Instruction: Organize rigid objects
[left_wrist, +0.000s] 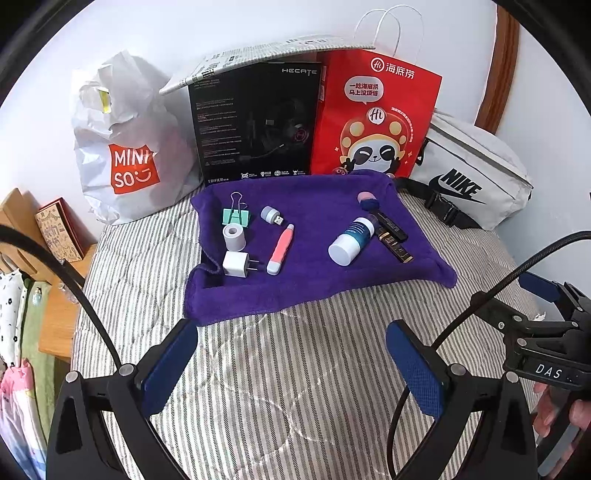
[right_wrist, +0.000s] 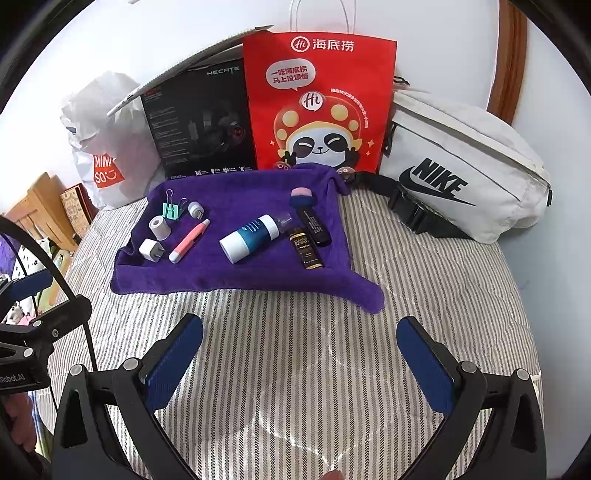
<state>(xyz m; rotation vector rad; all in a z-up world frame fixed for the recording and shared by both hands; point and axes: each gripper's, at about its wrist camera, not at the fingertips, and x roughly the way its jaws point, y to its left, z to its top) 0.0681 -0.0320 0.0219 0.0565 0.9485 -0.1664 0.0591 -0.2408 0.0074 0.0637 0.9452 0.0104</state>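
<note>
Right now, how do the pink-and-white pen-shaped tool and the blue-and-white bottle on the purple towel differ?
The pen-shaped tool is slim and narrow; the bottle is much fatter. The tool is pink with white ends; the bottle is dark blue with white at each end. The tool lies in the left group beside the white charger plug; the bottle lies right of it, next to the dark tubes. Both lie on their sides on the towel, untouched by either tongs.
</note>
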